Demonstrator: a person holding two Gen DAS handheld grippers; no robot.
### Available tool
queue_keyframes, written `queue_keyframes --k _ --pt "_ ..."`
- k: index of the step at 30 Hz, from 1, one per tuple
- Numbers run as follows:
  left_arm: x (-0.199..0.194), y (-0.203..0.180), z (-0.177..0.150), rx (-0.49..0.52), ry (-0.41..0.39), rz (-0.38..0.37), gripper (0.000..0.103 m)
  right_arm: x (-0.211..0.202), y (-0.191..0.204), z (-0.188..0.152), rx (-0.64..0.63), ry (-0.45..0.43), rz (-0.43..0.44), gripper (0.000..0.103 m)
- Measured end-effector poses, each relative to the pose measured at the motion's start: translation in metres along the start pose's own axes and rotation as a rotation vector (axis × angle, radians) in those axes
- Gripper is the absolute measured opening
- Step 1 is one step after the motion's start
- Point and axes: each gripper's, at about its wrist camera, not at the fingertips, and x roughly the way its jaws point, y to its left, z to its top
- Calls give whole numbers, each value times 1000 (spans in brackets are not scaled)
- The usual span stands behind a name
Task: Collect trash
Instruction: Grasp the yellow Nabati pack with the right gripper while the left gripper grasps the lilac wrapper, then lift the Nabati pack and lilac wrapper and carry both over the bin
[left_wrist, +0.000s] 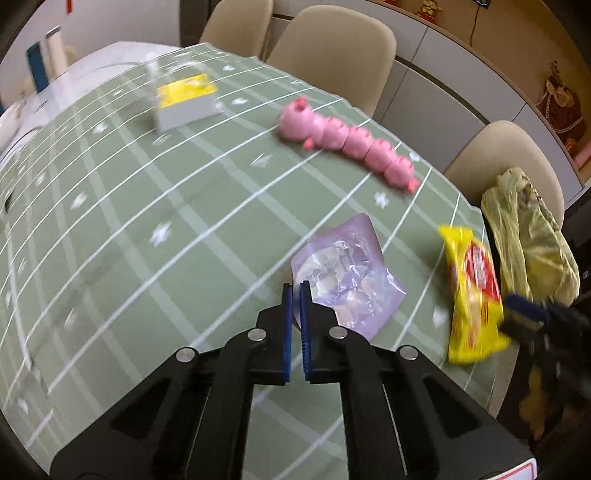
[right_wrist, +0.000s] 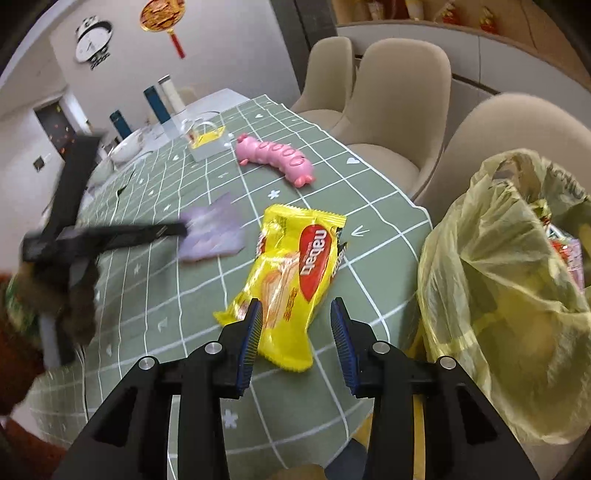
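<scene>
Two pieces of rubbish are lying on the green checked tablecloth (left_wrist: 147, 206) right now: a pale purple wrapper (left_wrist: 347, 273) and a yellow biscuit packet (right_wrist: 295, 273). Left gripper (left_wrist: 295, 291) is sitting at the near edge of the purple wrapper, its blue pads pressed almost together, and the wrapper's corner is showing in the thin slit between them, so it is pinching that edge. Right gripper (right_wrist: 297, 314) is hovering over the near end of the yellow packet with its jaws spread; the packet is lying between the two blue fingers, and the right-hand one is standing clear of it. Just beside the table's edge, a yellowish plastic bag (right_wrist: 509, 295) is gaping open, with more rubbish showing inside. Further back on the cloth, a pink segmented caterpillar toy (left_wrist: 351, 140) is stretching across the squares, well apart from both wrappers, and a small clear box with a yellow insert (left_wrist: 184, 99) is standing beyond it. Beige chairs (left_wrist: 332, 51) are lining the far side
</scene>
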Motion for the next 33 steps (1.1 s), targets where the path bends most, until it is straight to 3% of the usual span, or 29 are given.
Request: queue_keyframes --k 8,12,15,26,33 --pt "-22 28 -34 -102 15 -16 4 35 8 15 -24 52 -29 37" --pt "-25 30 -36 -112 14 -42 4 36 23 12 -103 56 -64 15" --pt "-24 27 -36 -105 20 -65 4 28 25 9 -97 42 -59 11" --pt "-10 3 -20 -64 44 -52 8 -11 17 -5 -63 -10 -70 11" --pt "-32 -22 -15 9 -19 -50 2 -41 16 -6 -64 -80 -79 10"
